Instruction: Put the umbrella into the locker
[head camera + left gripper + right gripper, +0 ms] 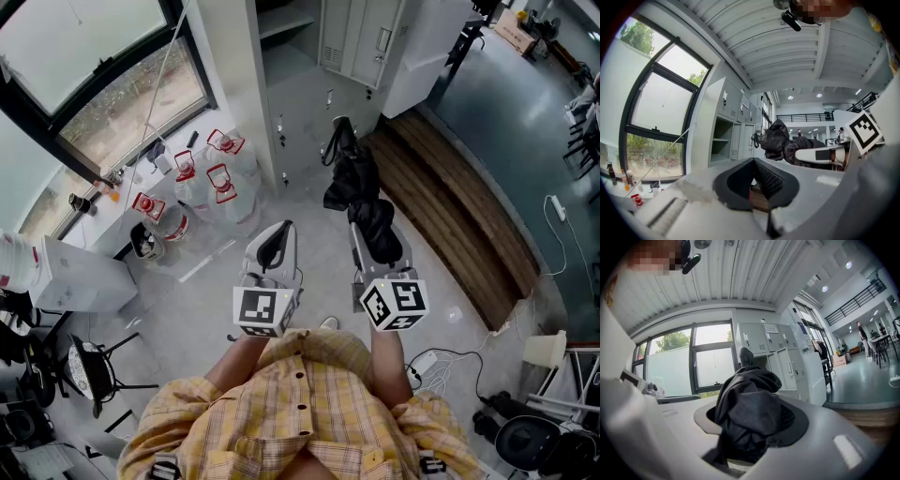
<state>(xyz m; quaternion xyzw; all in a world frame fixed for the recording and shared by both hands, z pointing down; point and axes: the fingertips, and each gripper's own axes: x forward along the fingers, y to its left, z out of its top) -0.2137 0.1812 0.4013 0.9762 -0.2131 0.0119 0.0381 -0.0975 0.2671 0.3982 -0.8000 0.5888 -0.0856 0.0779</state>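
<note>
A black folded umbrella (361,192) sticks forward from my right gripper (375,246), whose jaws are shut on its bunched fabric. In the right gripper view the umbrella (750,413) fills the gap between the pads of the right gripper (752,427). Its handle end points at the grey locker (291,75), where one compartment stands open with its white door (422,56) swung out to the right. My left gripper (272,248) hangs level beside the right one, open with nothing between its pads. The left gripper view shows the left gripper (754,183), the umbrella (780,140) and the open locker (723,140).
Several water jugs with red caps (211,183) stand on the floor left of the locker, below a large window (103,75). A wooden bench (450,216) runs along the right. A white box (75,277) and a chair (84,366) sit at the left, and cables (441,366) lie at the lower right.
</note>
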